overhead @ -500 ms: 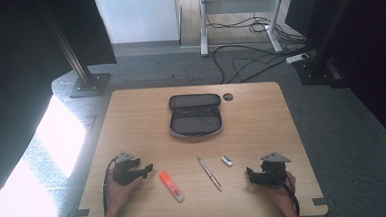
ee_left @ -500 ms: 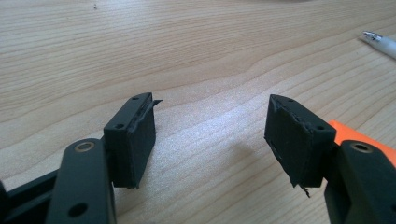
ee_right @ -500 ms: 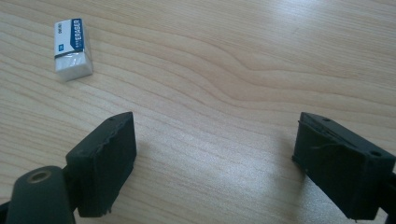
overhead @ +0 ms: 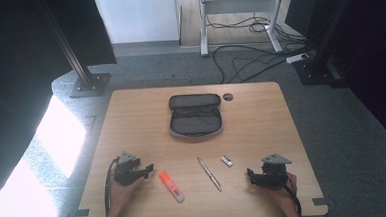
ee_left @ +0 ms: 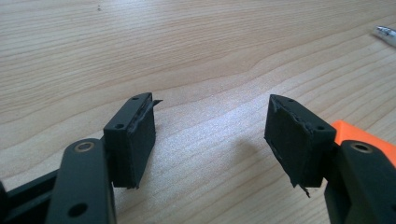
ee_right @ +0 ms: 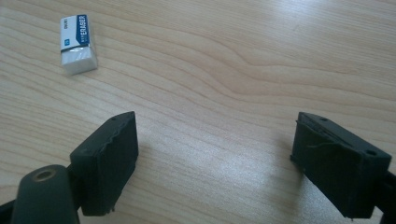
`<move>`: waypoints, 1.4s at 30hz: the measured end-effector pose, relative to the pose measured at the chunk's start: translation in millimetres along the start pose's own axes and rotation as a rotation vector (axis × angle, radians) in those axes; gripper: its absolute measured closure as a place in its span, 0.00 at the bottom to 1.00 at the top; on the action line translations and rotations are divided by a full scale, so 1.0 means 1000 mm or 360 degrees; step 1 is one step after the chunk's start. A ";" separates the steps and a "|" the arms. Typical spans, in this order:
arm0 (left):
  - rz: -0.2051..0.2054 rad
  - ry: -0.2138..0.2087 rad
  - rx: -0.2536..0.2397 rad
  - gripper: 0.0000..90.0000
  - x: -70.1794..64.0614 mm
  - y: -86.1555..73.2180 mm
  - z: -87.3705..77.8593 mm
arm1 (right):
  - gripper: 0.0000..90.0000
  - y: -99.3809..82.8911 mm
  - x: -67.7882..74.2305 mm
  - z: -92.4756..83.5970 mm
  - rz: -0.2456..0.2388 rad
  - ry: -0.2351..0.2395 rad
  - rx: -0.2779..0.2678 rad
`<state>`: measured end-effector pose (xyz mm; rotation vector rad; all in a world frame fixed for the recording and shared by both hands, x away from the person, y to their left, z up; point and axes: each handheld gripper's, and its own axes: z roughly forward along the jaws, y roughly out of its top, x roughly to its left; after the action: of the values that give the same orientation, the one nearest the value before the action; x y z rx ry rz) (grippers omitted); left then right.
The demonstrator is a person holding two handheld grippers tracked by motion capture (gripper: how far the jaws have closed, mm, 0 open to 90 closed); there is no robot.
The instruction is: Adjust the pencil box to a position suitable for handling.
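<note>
Resting low on the table (overhead: 131, 111), both tongs spread wide with nothing between the jaws. Left tongs (overhead: 146, 170) sitting just beside the orange highlighter (overhead: 171, 185), its orange end peeking in behind one jaw in the left gripper view (ee_left: 359, 135). Right tongs (overhead: 250, 175) pointing toward the pen (overhead: 209, 173) and the little eraser (ee_right: 78, 45), but not touching either. Pencil case (overhead: 195, 115) lying unzipped and open farther up the table, well apart from all three.

Guessing the risky bits: pen being thin and flat on the wood, so probably slipping or rolling away under a sloppy pinch. Eraser being small, likely skidding off if nudged by one jaw first. Highlighter lying at an angle, so possibly twisting out when grabbed near one end.
</note>
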<state>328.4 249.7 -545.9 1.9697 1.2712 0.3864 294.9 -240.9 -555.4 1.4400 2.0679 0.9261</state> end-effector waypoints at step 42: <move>-0.0012 -0.0049 -0.0103 0.39 -0.009 0.036 -0.003 | 0.25 -0.003 -0.002 -0.003 0.0023 -0.0017 -0.0028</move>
<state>346.0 235.3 -516.1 1.9091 1.2311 0.3873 291.5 -244.3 -555.0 1.4497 2.0392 0.9377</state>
